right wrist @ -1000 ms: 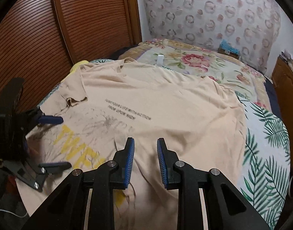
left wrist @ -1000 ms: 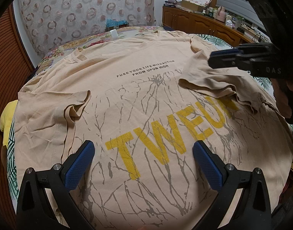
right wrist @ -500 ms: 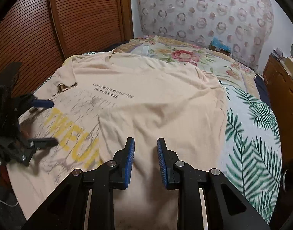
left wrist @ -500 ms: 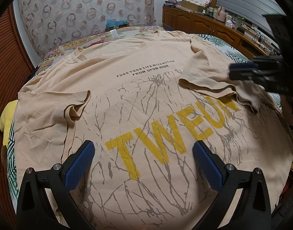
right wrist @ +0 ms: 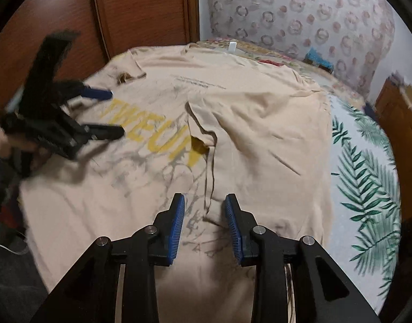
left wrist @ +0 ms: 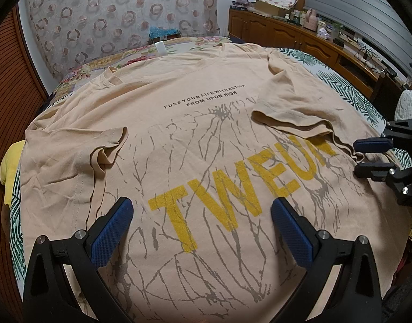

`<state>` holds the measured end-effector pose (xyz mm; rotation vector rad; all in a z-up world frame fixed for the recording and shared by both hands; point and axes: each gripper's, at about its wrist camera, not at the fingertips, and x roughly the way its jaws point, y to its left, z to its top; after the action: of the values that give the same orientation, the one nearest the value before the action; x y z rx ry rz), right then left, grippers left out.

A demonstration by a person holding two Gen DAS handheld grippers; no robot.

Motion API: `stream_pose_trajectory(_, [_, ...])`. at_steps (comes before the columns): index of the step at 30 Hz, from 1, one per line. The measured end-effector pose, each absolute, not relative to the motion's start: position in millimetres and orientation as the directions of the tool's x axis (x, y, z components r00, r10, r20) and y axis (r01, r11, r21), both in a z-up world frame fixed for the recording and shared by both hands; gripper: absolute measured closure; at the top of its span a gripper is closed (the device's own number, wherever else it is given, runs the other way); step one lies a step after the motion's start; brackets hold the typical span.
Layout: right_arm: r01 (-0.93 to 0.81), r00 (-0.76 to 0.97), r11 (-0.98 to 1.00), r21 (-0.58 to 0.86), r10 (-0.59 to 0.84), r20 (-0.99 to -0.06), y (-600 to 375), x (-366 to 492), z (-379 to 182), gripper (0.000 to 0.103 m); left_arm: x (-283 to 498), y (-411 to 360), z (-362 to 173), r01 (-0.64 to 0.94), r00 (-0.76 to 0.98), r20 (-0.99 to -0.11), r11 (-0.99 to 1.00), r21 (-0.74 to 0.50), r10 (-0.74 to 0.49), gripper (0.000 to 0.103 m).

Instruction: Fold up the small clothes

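Two tongs over a peach T-shirt [left wrist: 195,140] spread on the bed [right wrist: 367,161]: my left tongs [left wrist: 200,231] gape wide and empty, my right tongs [right wrist: 204,223] are opening, empty, astride the folded-in side edge, which I should pinch squarely through both layers.

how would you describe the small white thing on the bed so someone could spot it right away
Start at the peach t-shirt spread across the bed. Look just past its collar, toward the circle-patterned headboard. The small white thing stands upright on the flowery bedspread, the only plain white item there.
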<state>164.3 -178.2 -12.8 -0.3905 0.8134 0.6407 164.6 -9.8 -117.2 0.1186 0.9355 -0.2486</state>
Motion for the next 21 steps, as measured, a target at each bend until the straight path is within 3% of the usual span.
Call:
stream_pose_trajectory(4, [-0.656, 0.517, 0.749, -0.089, 0.361, -0.776, -178.9, 162.6, -12.2, 0.072, 164.5, -9.8, -117.3, 0.262, 0.568, -0.808, 0.965, -0.007, -0.160, 0.000])
stream_pose_trajectory(8, [-0.659, 0.531, 0.741, -0.131, 0.335, -0.778, -181.2, 155.7, -10.4, 0.097, 164.7, -9.8, -117.3, 0.262, 0.568, -0.808, 0.965, -0.007, -0.160, 0.000])
stream_pose_trajectory(18, [-0.662, 0.509, 0.748, -0.056, 0.393, -0.766, -217.1, 139.9, 3.1, 0.098, 164.7, -9.7, -117.4, 0.263, 0.567, -0.808, 0.965, -0.007, -0.161, 0.000])
stream_pose_trajectory(21, [-0.663, 0.511, 0.748, -0.037, 0.416, -0.752, -216.7, 138.9, 7.5, 0.090, 164.7, -9.6, -117.4, 0.263, 0.568, -0.807, 0.965, -0.008, -0.161, 0.000])
